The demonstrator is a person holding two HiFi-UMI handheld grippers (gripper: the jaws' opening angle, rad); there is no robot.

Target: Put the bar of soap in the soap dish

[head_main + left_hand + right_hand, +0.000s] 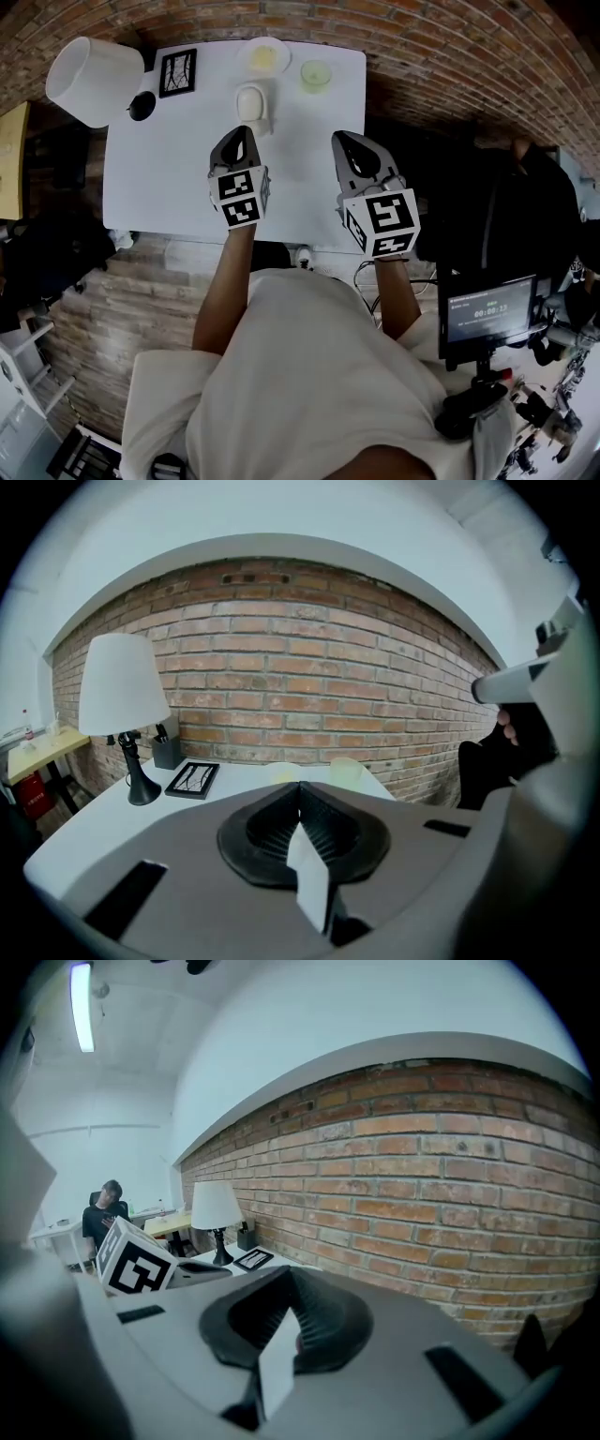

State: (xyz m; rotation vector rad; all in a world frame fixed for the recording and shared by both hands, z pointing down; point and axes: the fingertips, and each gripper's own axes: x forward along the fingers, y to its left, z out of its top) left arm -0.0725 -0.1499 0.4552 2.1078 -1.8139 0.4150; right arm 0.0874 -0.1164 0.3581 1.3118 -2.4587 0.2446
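Note:
A cream bar of soap (250, 99) lies in a white oblong soap dish (265, 114) near the back of the white table (159, 178). My left gripper (242, 129) hovers just in front of the dish. Its jaws are shut with nothing between them, and they meet in a point in the left gripper view (300, 786), where its body hides the dish. My right gripper (339, 138) hangs level with it further right, over the table. Its jaws look shut and empty in the right gripper view (291, 1271).
A white lamp (94, 80) and a black picture frame (178, 72) stand at the table's back left. A round bowl with something yellow (265, 56) and a pale green cup (316, 75) sit at the back. Behind them runs a brick wall (300, 667). A screen on a stand (489, 309) is at my right.

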